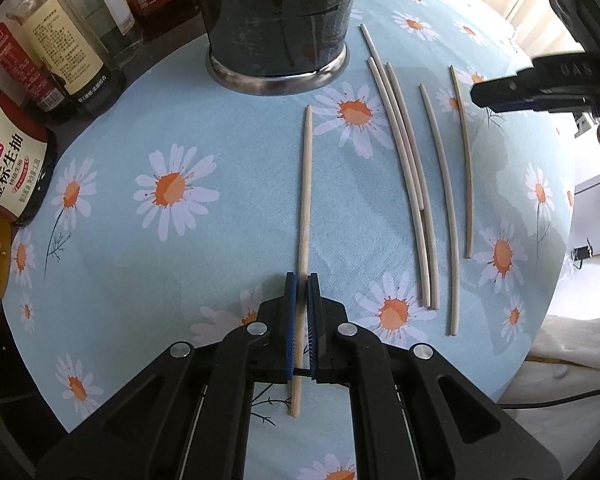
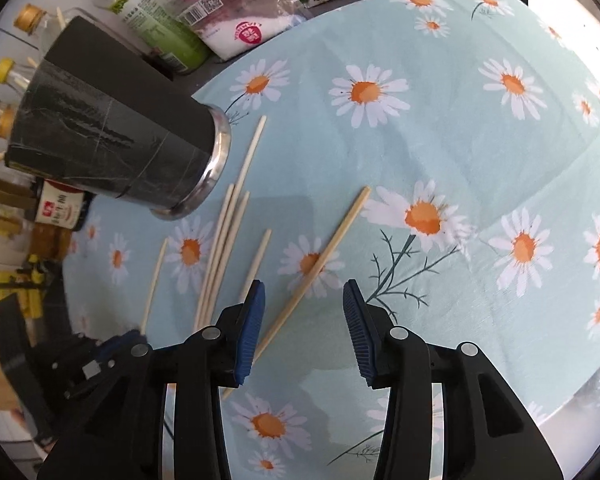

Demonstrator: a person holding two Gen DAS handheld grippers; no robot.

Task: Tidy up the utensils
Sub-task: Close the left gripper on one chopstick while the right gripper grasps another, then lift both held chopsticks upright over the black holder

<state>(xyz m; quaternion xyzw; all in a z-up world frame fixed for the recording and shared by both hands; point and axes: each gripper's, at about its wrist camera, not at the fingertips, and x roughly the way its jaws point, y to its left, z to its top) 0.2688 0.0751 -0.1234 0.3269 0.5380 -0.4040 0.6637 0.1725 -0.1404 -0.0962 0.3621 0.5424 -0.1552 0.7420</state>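
Chopsticks lie on the daisy-print cloth (image 1: 220, 128) covering the worktop, and one chopstick (image 1: 305, 216) runs up the middle of the left wrist view, its lower part passing between the blue pads (image 1: 290, 320) of the left hand-held gripper (image 1: 302, 286), whose jaws stand narrow, closed around it. To its right in that view five more chopsticks (image 1: 416, 184) lie roughly parallel: three bunched and touching, then two single ones set apart from each other. A dark holder (image 1: 276, 20) with a steel base ring stands at the top centre of the frame, just beyond the chopstick tips, and sauce bottles (image 1: 52, 52) crowd the upper left. At the right edge, upper part, the right hand-held gripper (image 1: 496, 96) hangs above the far ends of the outermost sticks. In the right wrist view that hand-held gripper (image 2: 304, 296) fills the bottom centre with its jaws wide apart and nothing between them; the gripped chopstick (image 2: 324, 260) slants from the centre of the frame down to just beside its left pad. The loose sticks fan out at left centre, near the holder (image 2: 112, 136) in the upper left, with bagged goods (image 2: 236, 4) along the top.
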